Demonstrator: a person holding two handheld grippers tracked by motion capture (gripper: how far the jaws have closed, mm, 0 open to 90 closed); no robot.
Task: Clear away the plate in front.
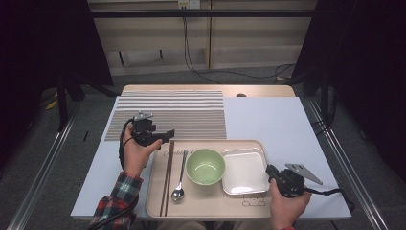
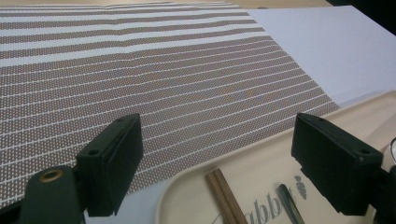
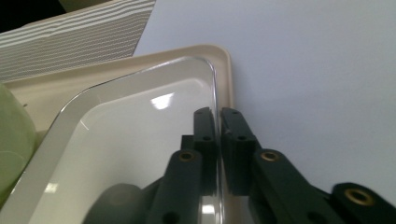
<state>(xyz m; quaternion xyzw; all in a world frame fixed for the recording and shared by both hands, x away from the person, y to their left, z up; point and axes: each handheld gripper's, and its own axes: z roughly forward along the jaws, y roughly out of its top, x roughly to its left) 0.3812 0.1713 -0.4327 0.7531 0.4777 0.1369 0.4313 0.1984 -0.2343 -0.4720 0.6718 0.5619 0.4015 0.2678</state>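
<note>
Overhead, lavender tabletop (image 1: 268, 120) (striped mat (image 1: 172, 115))

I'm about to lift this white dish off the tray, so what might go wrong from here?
1. The right gripper pinches only the thin rim of the white dish; lifted from one edge, it may tilt or slip out.
2. The dish sits close beside the green bowl, so a swing could knock it.
3. The left gripper hangs open over the tray corner near the chopsticks; nothing steadies the tray, so it may shift.

Glossy white dish (image 3: 121, 154), woven striped mat (image 2: 140, 79), perhaps wooden chopsticks (image 1: 167, 177)
</note>
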